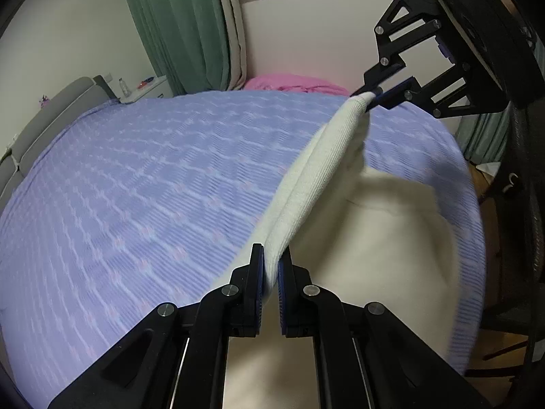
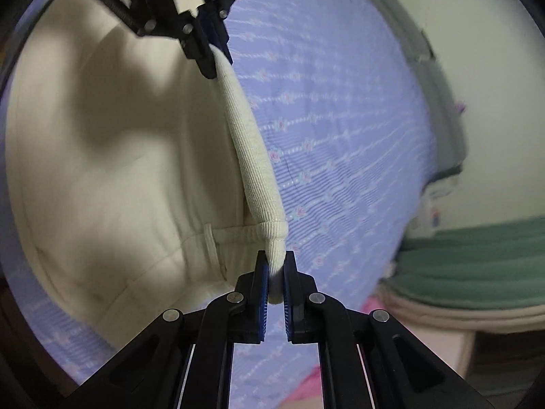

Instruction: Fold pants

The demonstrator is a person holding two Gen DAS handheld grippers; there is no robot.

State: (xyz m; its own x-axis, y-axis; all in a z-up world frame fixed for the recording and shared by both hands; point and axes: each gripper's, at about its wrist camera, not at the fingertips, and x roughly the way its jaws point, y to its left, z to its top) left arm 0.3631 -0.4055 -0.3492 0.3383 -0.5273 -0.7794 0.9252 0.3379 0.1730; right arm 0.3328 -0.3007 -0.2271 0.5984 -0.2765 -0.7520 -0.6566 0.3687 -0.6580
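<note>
Cream pants (image 1: 368, 238) hang over a lilac bedspread (image 1: 136, 187) beside green curtains (image 1: 177, 24).

The pants (image 1: 374, 238) are soft, matt cream cloth with a ribbed knit waistband (image 1: 316, 177). The bed cover (image 1: 136, 187) is woven lilac cloth. Each hand-held gripper (image 1: 270, 266) is matt black plastic with shiny metal rivets.

My left gripper (image 1: 271, 266) is matte black plastic, its angular linkage arms pinned with round silver screws, the fingers lined with ribbed blue pads (image 1: 260, 279). My right gripper (image 2: 276, 269) matches it: black triangular cut-out arms, silver pivot screws, blue pads (image 2: 262, 293).
</note>
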